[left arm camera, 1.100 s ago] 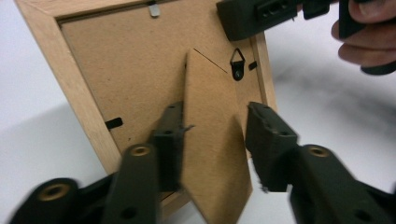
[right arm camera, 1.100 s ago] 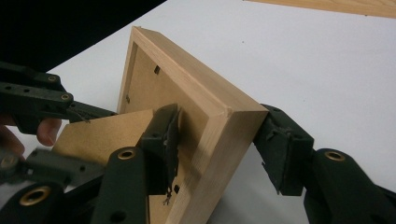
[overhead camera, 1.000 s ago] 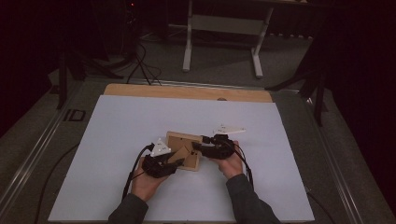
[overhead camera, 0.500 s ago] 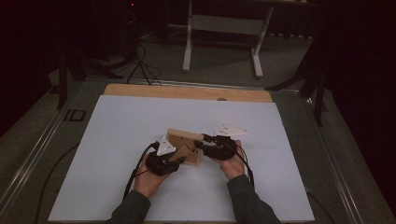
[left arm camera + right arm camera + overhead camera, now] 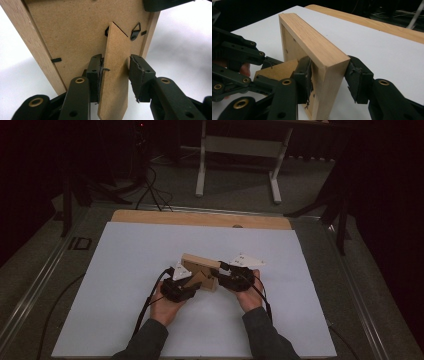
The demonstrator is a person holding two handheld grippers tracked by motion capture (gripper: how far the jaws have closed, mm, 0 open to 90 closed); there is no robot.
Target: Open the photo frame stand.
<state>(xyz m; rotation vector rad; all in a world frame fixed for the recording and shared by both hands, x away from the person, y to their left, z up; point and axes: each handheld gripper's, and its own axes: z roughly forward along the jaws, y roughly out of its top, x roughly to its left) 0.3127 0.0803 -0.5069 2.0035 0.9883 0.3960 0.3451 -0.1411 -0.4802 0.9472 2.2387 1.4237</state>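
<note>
Since a second ago the picture frame (image 5: 200,270) has tipped up off the worktop (image 5: 125,270), both grippers closing: the right gripper (image 5: 328,80) clamps its side rail, while the left gripper (image 5: 115,75) straddles the back stand (image 5: 115,65), right pad apart.

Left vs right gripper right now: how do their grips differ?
The left gripper straddles the thin fibreboard stand leg on the frame's back; the right gripper straddles the thick wooden frame edge. The left gripper's one pad touches the leg and the other stands apart; the right gripper's jaws span the frame's full depth. Both have black jaws with worn pads.
</note>
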